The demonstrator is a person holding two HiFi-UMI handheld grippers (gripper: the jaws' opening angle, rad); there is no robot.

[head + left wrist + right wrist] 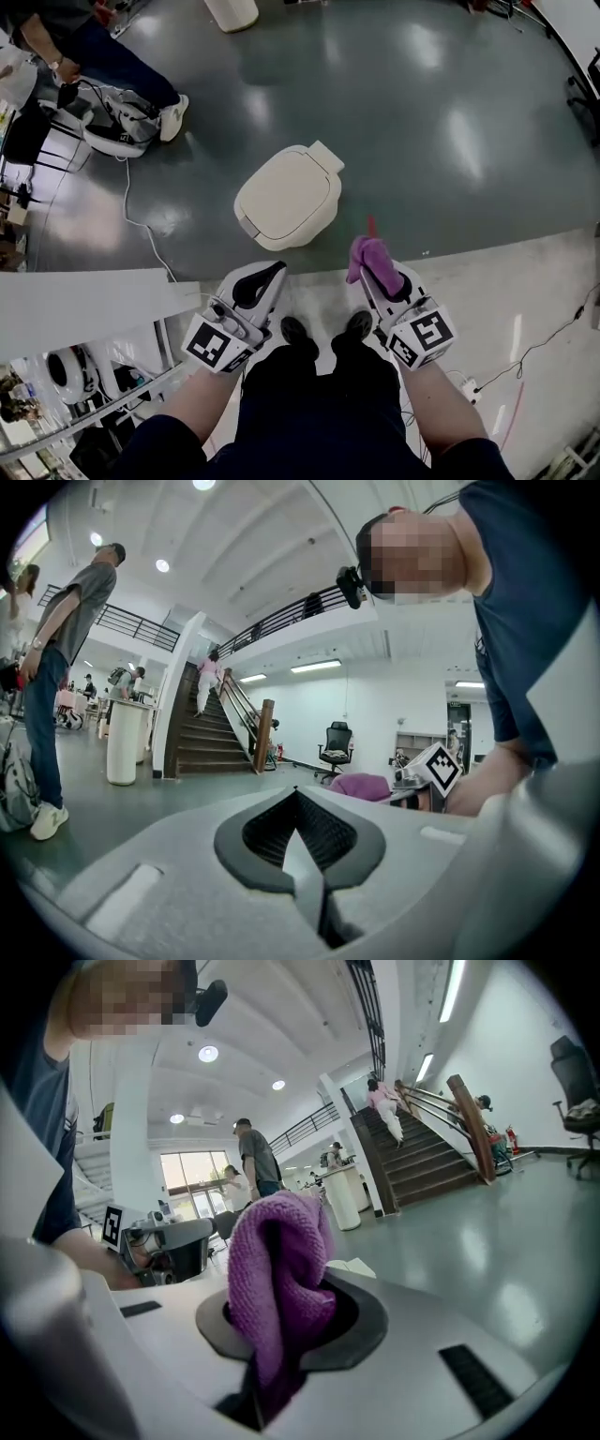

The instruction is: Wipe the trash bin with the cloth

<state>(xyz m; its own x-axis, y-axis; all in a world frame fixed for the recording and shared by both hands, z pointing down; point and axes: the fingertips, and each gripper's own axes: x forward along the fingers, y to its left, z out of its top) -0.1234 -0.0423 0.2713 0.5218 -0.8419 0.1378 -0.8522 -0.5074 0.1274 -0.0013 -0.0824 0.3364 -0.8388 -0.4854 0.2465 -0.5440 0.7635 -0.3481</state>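
Note:
The cream trash bin, lid down, stands on the dark floor just ahead of both grippers. My right gripper is shut on a purple cloth, which bunches up out of its jaws; it hovers to the right of the bin and nearer to me, not touching it. A corner of the bin peeks out behind the cloth. My left gripper is shut with nothing in it, its dark pads pressed together, below the bin's near edge. The left gripper view also catches the cloth.
A person sits at the far left beside equipment, and a white cable runs across the floor. A white panel lies to my left. A white cylindrical bin stands at the top. My shoes are between the grippers.

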